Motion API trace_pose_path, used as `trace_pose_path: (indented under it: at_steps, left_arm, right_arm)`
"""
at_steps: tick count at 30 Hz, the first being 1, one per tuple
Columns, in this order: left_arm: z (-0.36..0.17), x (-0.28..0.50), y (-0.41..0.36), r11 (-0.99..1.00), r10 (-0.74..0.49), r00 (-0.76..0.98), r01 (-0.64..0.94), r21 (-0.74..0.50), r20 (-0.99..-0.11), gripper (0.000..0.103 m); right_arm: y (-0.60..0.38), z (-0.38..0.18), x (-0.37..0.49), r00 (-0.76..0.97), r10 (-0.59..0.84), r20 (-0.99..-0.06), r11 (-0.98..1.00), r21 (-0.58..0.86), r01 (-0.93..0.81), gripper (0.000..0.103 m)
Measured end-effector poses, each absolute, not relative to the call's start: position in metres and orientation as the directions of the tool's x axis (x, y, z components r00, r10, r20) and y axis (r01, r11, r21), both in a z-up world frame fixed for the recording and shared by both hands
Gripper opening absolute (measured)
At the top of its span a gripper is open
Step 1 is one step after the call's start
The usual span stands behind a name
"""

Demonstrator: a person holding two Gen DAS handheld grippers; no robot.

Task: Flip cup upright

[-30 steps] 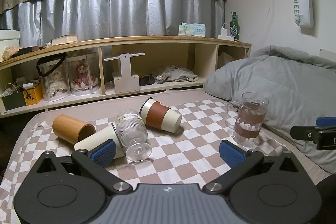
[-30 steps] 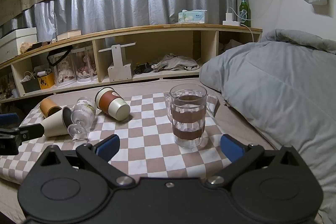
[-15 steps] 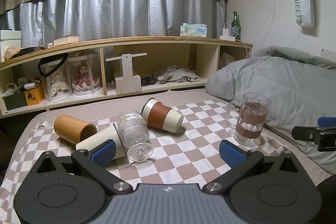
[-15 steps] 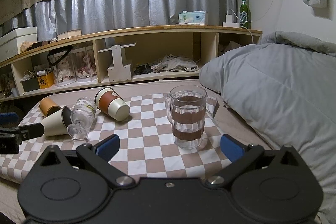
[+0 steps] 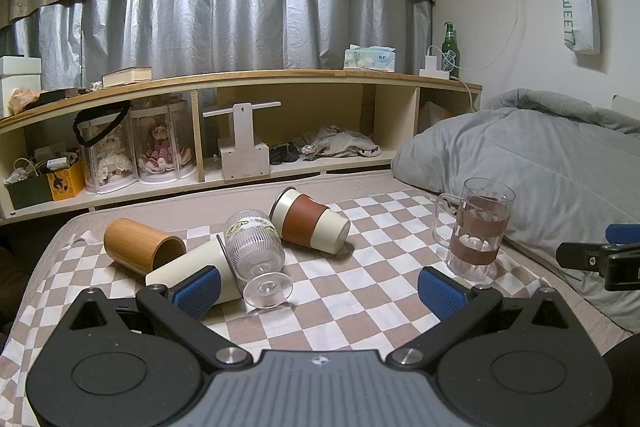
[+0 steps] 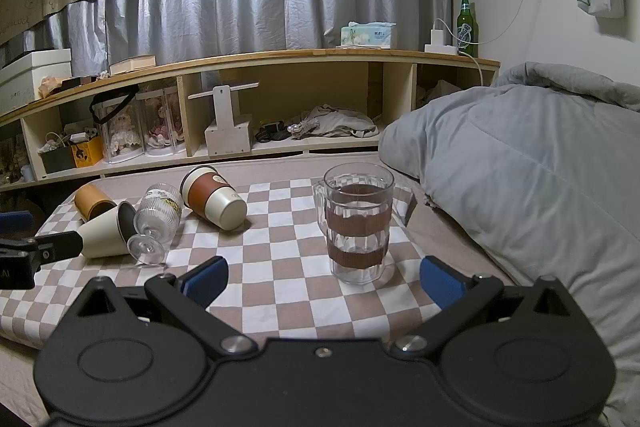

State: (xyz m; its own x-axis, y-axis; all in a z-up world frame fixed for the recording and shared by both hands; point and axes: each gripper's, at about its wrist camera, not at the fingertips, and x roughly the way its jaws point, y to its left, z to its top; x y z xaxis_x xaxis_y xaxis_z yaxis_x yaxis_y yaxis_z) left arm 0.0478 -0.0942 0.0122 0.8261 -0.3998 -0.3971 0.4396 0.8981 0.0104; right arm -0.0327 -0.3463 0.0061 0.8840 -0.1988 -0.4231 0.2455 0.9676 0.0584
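On the checkered cloth (image 5: 360, 291) several cups lie on their sides: a bamboo cup (image 5: 140, 245), a cream paper cup (image 5: 192, 267), a ribbed stemmed glass (image 5: 256, 251) and a cream cup with a brown sleeve (image 5: 310, 221). They also show in the right wrist view: bamboo cup (image 6: 92, 201), cream cup (image 6: 106, 235), ribbed glass (image 6: 156, 221), sleeved cup (image 6: 214, 197). A glass mug with brown bands (image 5: 478, 227) (image 6: 358, 223) stands upright. My left gripper (image 5: 318, 293) is open and empty in front of the fallen cups. My right gripper (image 6: 322, 281) is open and empty just before the mug.
A grey duvet (image 5: 540, 163) (image 6: 540, 167) is piled at the right, close to the mug. A long wooden shelf (image 5: 240, 83) with boxes, dolls and cloths runs along the back. The cloth lies on a bed whose left edge drops off.
Both views have shifted only slightly; the left gripper has drifted a little. The cups and the mug have not moved, and both grippers stay open.
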Motion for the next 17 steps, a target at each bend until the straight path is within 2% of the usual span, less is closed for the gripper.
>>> trace_pose_path:
  at_steps: [17]
  left_arm:
    - [0.0125, 0.0484, -0.0921, 0.897, -0.402, 0.825, 0.441, 0.008, -0.398, 0.103]
  right_arm:
    - [-0.3462, 0.0058, -0.0325, 0.884, -0.199, -0.422, 0.968, 0.057, 0.245, 0.103]
